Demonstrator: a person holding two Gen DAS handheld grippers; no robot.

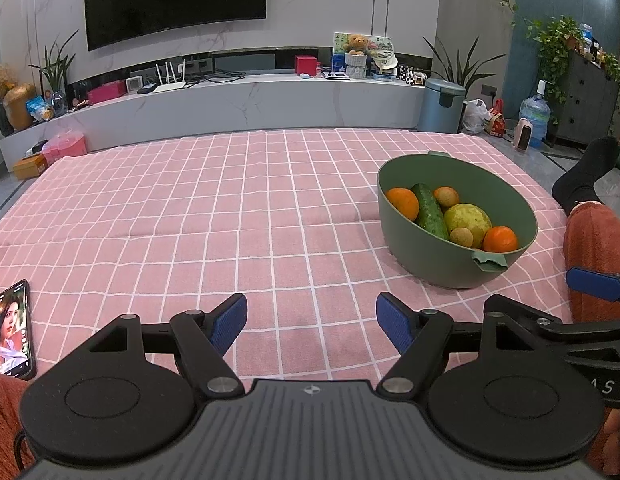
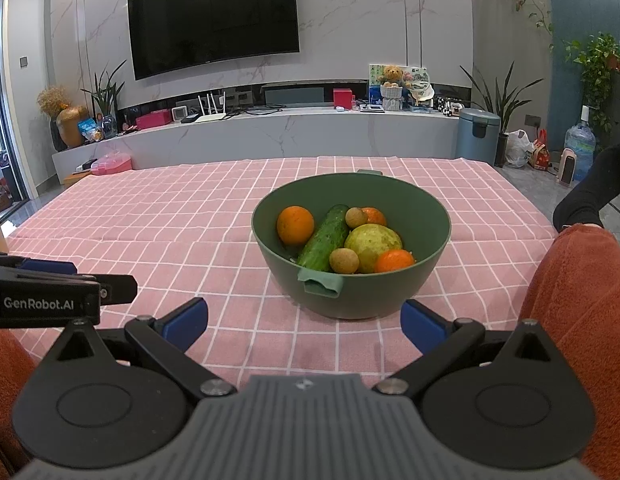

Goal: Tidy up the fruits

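The green bowl [image 2: 352, 296] near the pink cloth's [image 2: 149, 220] right edge holds three oranges [image 2: 295, 225], two small brown fruits [image 2: 344, 261], one cucumber [image 2: 325, 238] and one pear [image 2: 373, 246]. Both the left gripper [image 1: 312, 326] and right gripper [image 2: 304, 322] hover spread and empty. Only the left view shows the phone [image 1: 11, 330] at the near left corner.

A bowl [image 2: 352, 256] stands on the tablecloth [image 2: 181, 216] straight ahead of the right gripper [image 2: 303, 322], near its fingertips, and ahead and to the right of the left gripper [image 1: 312, 326]. In the bowl a cucumber [image 2: 325, 238] lies slantwise, with one orange [image 2: 295, 225] to its left and a pear [image 2: 373, 245] to its right. A phone [image 1: 12, 330] lies on the cloth, left of the left gripper. The left gripper sits left of the right one.
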